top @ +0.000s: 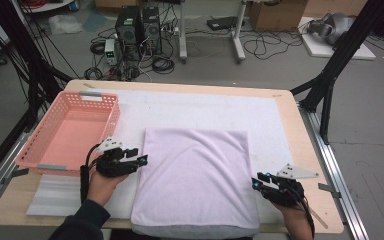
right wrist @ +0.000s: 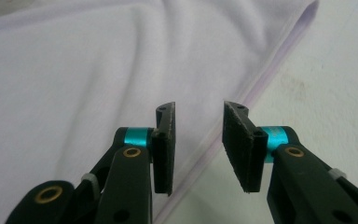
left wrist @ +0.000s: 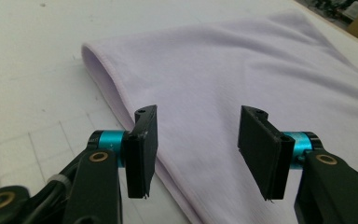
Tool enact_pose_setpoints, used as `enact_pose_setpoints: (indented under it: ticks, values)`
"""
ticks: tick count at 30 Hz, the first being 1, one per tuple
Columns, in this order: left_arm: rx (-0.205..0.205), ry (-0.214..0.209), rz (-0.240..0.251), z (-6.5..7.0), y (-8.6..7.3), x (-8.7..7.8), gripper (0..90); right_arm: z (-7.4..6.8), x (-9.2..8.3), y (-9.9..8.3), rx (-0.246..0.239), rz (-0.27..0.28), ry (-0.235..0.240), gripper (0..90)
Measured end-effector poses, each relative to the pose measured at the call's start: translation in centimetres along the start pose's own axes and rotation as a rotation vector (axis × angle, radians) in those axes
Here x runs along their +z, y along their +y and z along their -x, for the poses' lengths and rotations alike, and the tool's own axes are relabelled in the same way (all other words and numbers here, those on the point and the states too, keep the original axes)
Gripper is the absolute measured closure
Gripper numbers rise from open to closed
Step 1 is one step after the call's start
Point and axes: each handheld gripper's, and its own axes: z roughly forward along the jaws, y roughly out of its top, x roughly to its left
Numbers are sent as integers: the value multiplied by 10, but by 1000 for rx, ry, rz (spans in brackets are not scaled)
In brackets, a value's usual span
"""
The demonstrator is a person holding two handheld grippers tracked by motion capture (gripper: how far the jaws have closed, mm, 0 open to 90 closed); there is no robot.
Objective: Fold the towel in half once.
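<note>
A pale lilac folded cloth [top: 196, 175] lies flat on the white mat, its near end hanging over the table's front edge. My left gripper [top: 141, 156] is held at the cloth's left edge with jaws open; in the left gripper view the cloth [left wrist: 242, 79] lies beyond and below the left gripper [left wrist: 196, 149], nothing pinched. At the cloth's right edge near the front, my right gripper [top: 256, 181] is open too. In the right gripper view the cloth's hem [right wrist: 261, 79] runs between the jaws of the right gripper [right wrist: 198, 144], untouched.
A pink plastic basket [top: 55, 165] stands on the table's left side, just behind my left hand. A white mat [top: 190, 102] covers most of the wooden table [top: 310, 150]. Beyond the table the floor holds computer towers [top: 139, 27], cables and cardboard boxes.
</note>
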Motion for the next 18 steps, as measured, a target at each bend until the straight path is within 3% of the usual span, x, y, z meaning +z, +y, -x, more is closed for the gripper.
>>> enact_pose_setpoints:
  ticks: [6, 8, 10, 12, 13, 14, 16, 18]
  values:
    - [29, 104, -42, -19, 23, 36, 505, 10, 15, 11, -3, 6, 12, 637]
    - [18, 123, -53, -26, 28, 47, 518, 15, 19, 14, 0, 13, 12, 635]
    - [8, 133, -31, -31, 26, 55, 562, 17, 22, 16, 14, 12, 6, 634]
    - [11, 143, -73, -33, 22, 64, 589, 20, 25, 16, 12, 10, 4, 633]
    - [36, 152, -100, -34, 20, 67, 642, 20, 26, 15, 16, 8, 3, 633]
    - [77, 169, -100, -33, 19, 68, 717, 20, 26, 15, 16, 2, 6, 633]
    - [111, 213, -84, -31, 21, 66, 867, 19, 25, 14, 8, -2, 4, 632]
    - [96, 251, -82, -33, 23, 65, 869, 19, 23, 13, 7, -2, 1, 632]
